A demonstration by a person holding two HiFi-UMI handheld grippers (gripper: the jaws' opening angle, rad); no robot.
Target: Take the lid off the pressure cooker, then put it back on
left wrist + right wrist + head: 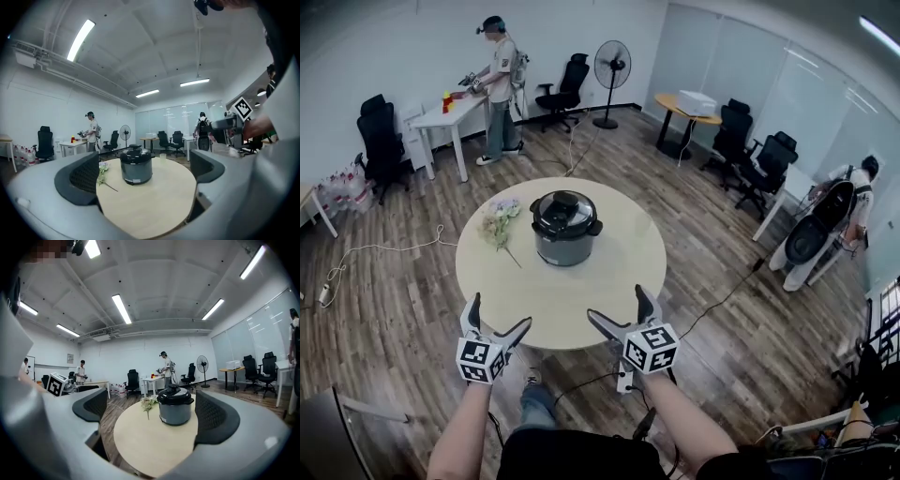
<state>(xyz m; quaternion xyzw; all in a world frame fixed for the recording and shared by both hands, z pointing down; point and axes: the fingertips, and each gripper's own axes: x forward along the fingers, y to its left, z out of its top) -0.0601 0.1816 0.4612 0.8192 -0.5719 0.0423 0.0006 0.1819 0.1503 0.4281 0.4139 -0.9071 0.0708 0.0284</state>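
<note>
Pale wood round table (581,305) carries the pressure cooker (565,234) near its centre; dark lid (564,208) sits on the grey body, knob up, so step 1 (lid off) is not yet started by my reading; small bunch of flowers (498,221) lies just beside the cooker on its left, apart from it. Left gripper (499,314) and right gripper (619,305) both hover at the near table edge, well apart from the cooker, one to each side of it; left gripper view shows its jaws spread wide w/ nothing between the pads, cooker only seen far off through the gap; right gripper view same, jaws released, empty, cooker ahead and a bit right of centre. Stage: approach, no contact w/ anything. Next move, est.: bring both tools fwd over the tabletop; one prob. to steady the body or a side handle, the other to close on the lid knob or handle; lid likely needs a twist to unlock before lifting, can't confirm the lock type from here. Risks: cooker sliding on the smooth top if twisted unbraced; left tool brushing the flowers on the way in.
</note>
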